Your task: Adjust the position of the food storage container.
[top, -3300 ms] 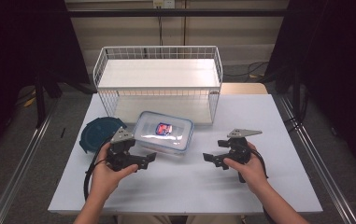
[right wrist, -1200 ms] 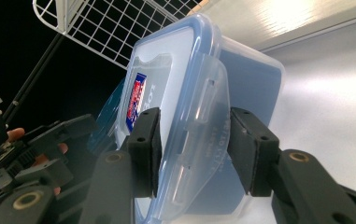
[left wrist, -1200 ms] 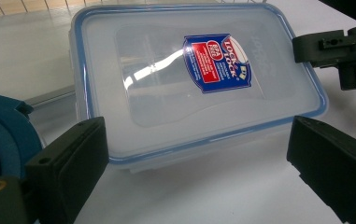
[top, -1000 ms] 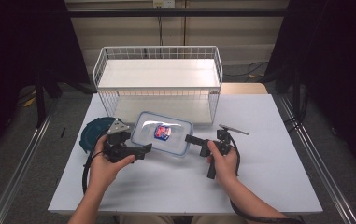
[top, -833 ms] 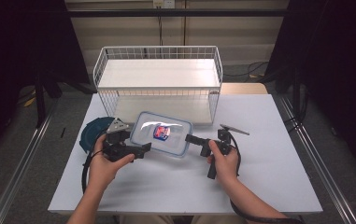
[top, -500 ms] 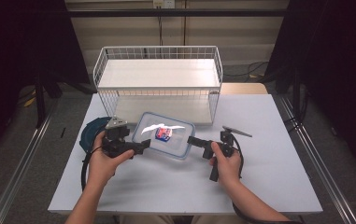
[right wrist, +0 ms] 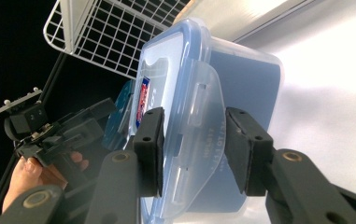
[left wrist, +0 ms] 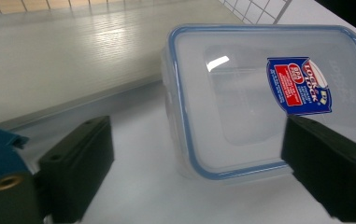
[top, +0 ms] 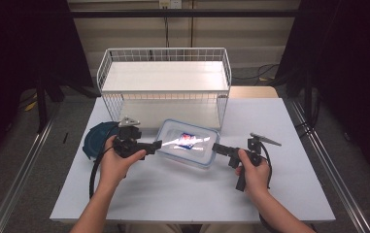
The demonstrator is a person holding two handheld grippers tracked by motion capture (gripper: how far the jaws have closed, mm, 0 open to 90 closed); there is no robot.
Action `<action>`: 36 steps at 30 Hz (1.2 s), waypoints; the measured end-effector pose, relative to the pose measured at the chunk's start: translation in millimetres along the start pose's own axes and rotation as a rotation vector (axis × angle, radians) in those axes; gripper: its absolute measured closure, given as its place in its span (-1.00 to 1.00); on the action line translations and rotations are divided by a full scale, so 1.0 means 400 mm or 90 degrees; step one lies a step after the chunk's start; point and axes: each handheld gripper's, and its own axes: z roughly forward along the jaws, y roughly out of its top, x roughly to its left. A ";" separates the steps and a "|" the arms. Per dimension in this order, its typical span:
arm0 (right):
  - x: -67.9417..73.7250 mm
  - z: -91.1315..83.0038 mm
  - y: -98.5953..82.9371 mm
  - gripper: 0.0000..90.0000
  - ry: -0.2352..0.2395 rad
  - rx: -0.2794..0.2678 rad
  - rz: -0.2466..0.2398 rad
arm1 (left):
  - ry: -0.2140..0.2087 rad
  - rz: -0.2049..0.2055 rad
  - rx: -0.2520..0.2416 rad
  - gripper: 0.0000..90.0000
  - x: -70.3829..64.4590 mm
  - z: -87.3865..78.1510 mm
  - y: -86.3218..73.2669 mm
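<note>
From above, the white worktop (top: 187,194) carries a white wire basket (top: 165,77) at the back, with a clear plastic box (top: 187,143) in front of it, long axis running left to right between both grippers. The box is rectangular with rounded corners, a blue-rimmed lid and a red-and-blue label. A round blue lid (top: 97,138) lies behind the left gripper (left wrist: 194,172), whose view shows its fingers spread wide astride the box's near corner. The right gripper (right wrist: 192,149) view shows fingers around the box's side latch, contact unclear.
</note>
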 end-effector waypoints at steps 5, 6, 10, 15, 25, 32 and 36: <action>-0.015 -0.010 0.005 0.30 -0.011 -0.004 0.005 | -0.020 -0.025 -0.008 -0.70 -0.002 0.033 0.006; -0.017 -0.011 0.006 0.34 -0.021 -0.008 -0.001 | -0.021 -0.031 -0.010 -0.70 0.000 0.040 0.007; -0.021 -0.038 0.024 0.72 -0.007 -0.046 -0.009 | -0.035 -0.043 0.003 -0.69 0.007 0.065 0.004; -0.009 -0.045 0.022 0.32 -0.077 -0.048 -0.051 | -0.045 -0.055 0.010 -0.66 0.007 0.084 0.004; -0.004 -0.056 0.036 0.76 -0.104 -0.082 -0.110 | -0.043 -0.065 -0.001 -0.46 0.010 0.089 0.005; -0.009 -0.044 0.071 1.00 -0.159 -0.082 -0.147 | -0.028 -0.090 -0.006 -0.33 0.022 0.095 0.005; -0.013 -0.019 0.071 1.00 -0.158 -0.074 -0.151 | -0.021 -0.109 -0.012 -0.19 0.034 0.110 0.003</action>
